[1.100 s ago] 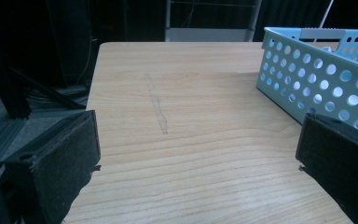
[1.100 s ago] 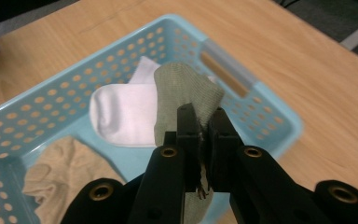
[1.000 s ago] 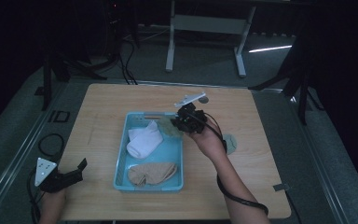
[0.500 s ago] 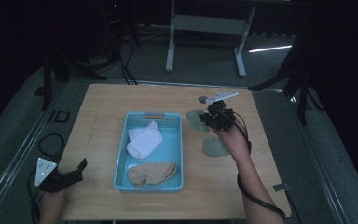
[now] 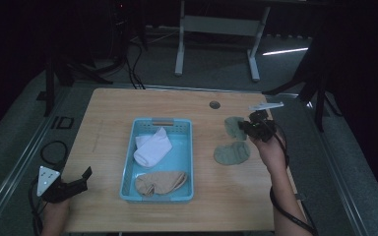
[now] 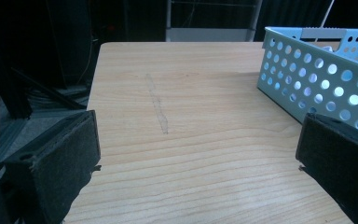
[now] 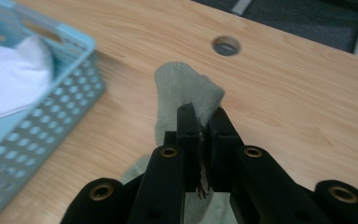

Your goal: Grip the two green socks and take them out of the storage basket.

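Two socks in basket — another sock right.

A light blue perforated plastic basket mid-table holds a white sock far and a tan sock near.

My right tool hides the pinched part of the green sock; the blue basket runs off the frame's left edge.

The right gripper swings from the blue basket out toward three o'clock, carrying the green sock over the second green sock.
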A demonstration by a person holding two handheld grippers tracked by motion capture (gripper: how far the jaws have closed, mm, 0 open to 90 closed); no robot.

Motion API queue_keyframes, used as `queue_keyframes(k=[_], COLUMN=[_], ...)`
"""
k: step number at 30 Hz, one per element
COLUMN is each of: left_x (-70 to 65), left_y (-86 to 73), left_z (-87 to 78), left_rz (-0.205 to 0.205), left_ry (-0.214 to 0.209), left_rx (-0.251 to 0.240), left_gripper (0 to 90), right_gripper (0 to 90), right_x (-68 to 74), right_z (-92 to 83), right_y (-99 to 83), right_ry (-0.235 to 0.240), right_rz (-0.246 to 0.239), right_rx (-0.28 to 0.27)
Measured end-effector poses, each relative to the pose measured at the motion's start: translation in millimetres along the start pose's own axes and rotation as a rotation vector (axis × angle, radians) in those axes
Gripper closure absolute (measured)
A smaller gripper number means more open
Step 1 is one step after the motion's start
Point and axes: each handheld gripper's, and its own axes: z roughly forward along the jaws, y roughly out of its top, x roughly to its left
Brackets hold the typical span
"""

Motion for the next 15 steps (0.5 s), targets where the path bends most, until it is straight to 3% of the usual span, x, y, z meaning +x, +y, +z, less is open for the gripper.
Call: queue_keyframes(k=[10, 15], left_x=[-0.2, -0.1], left_y=[0.1, 0.1], left_z=[0.0, 0.1], left_rz=[0.003, 0.006], left_ry=[0.002, 0.001], left_rx=[0.002, 0.004], left_gripper=[0.0, 0.0], right_gripper=[85.6, 85.6], right_x=[-40.6, -51.9], right_z=[1.3, 7.8], right_y=[-32.4, -50.0], right_ry=[-0.068, -0.107], right_rz=[0.08, 0.094], right_rx=[0.004, 0.018])
